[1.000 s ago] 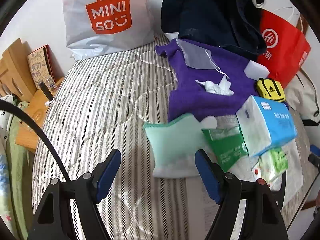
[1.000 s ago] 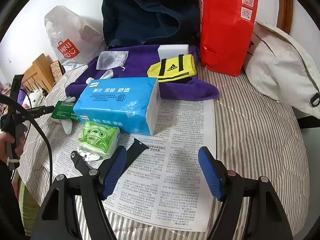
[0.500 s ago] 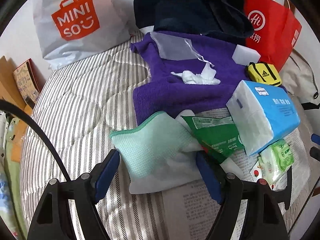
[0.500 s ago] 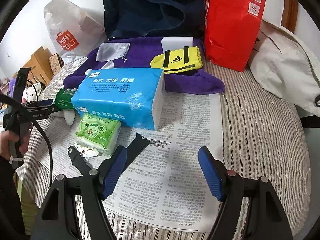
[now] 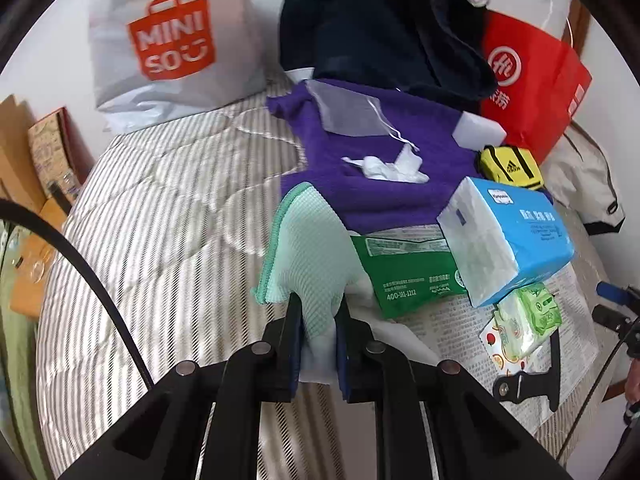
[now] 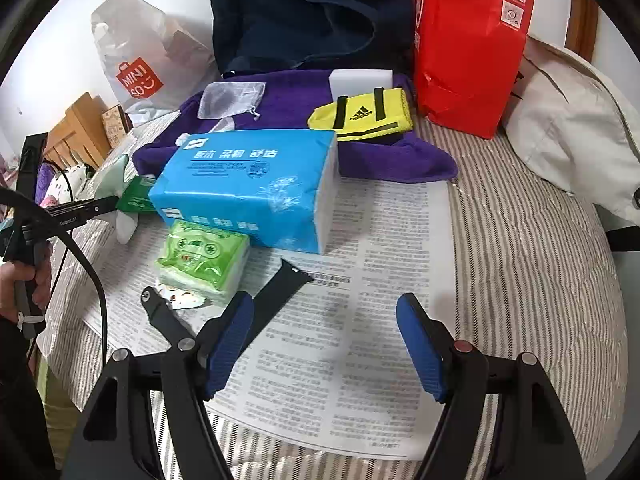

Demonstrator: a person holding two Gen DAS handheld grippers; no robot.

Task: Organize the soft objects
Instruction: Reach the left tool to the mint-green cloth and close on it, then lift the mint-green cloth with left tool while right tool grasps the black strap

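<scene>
A mint green waffle cloth (image 5: 308,248) lies at the near edge of a purple towel (image 5: 360,160) on the striped bed. My left gripper (image 5: 318,312) is closing on the cloth's near end, and its pads press the fabric into a bunched ridge between them. A green packet (image 5: 412,272), a blue tissue pack (image 5: 508,236) and a small green tissue pack (image 5: 528,320) lie just right of it. My right gripper (image 6: 324,300) stands open over the newspaper (image 6: 380,260) with nothing between its fingers. The blue tissue pack (image 6: 248,184) lies ahead of it to the left.
A black watch strap (image 6: 280,284) lies on the paper near the right gripper's left finger. A yellow pouch (image 6: 360,114) and a white block (image 6: 360,78) sit on the towel. A red bag (image 6: 468,40), a navy garment (image 5: 380,20), a Miniso bag (image 5: 168,40) and a white bag (image 6: 568,120) line the back.
The left gripper's jaws have come together from wide apart onto the mint cloth, which is now pinched and bunched up. The right gripper has stayed put and open.
</scene>
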